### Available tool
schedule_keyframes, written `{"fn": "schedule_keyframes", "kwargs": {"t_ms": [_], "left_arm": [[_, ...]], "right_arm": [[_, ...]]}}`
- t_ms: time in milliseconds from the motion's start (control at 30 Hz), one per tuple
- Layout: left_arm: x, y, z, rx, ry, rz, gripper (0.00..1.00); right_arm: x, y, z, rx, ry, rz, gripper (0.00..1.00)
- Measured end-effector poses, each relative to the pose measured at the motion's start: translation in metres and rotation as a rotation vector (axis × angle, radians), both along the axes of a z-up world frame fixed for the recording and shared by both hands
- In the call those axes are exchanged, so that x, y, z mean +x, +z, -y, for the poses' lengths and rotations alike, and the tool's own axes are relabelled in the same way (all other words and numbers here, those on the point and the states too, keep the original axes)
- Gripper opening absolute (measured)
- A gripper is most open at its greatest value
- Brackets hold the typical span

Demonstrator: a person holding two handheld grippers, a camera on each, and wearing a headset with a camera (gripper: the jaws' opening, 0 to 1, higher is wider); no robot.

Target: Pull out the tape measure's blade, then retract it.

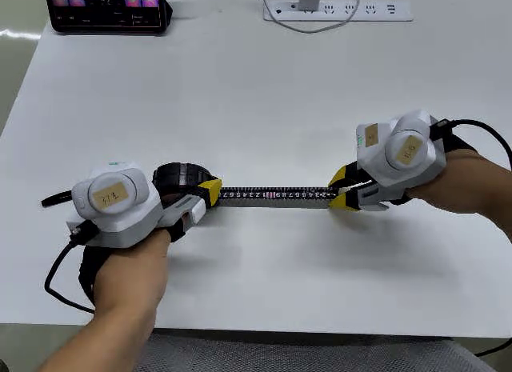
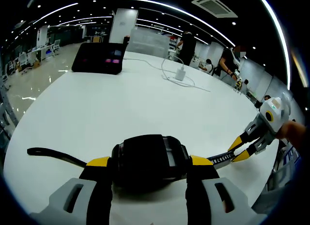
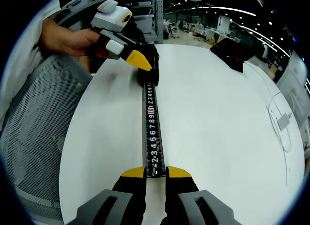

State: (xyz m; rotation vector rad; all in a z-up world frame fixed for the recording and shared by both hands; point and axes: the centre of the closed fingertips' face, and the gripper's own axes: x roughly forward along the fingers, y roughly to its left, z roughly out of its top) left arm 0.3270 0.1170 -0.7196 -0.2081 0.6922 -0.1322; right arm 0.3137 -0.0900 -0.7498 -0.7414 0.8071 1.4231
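A black tape measure case (image 1: 180, 180) lies on the white table (image 1: 256, 92), and my left gripper (image 1: 210, 193) is shut on it; the case (image 2: 150, 159) sits between the yellow-tipped jaws in the left gripper view. Its black blade (image 1: 276, 194) with white numbers runs out to the right. My right gripper (image 1: 341, 190) is shut on the blade's end. In the right gripper view the blade (image 3: 151, 133) stretches from my right gripper (image 3: 155, 173) to the case (image 3: 151, 65) held by the left gripper (image 3: 138, 60). The right gripper (image 2: 240, 150) also shows in the left gripper view.
A dark tablet (image 1: 108, 8) stands at the table's back left. A white power strip (image 1: 340, 10) with a plugged charger and cable lies at the back right. A mesh chair seat (image 1: 304, 354) is just below the table's near edge.
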Motion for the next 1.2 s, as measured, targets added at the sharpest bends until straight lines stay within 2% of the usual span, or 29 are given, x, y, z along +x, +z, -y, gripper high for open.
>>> {"fn": "schedule_keyframes", "kwargs": {"t_ms": [1200], "left_arm": [[-0.001,0.0,0.0,-0.027,-0.004,-0.004,0.57]], "right_arm": [[0.0,0.002,-0.038,0.042,0.022,-0.018,0.11]]}}
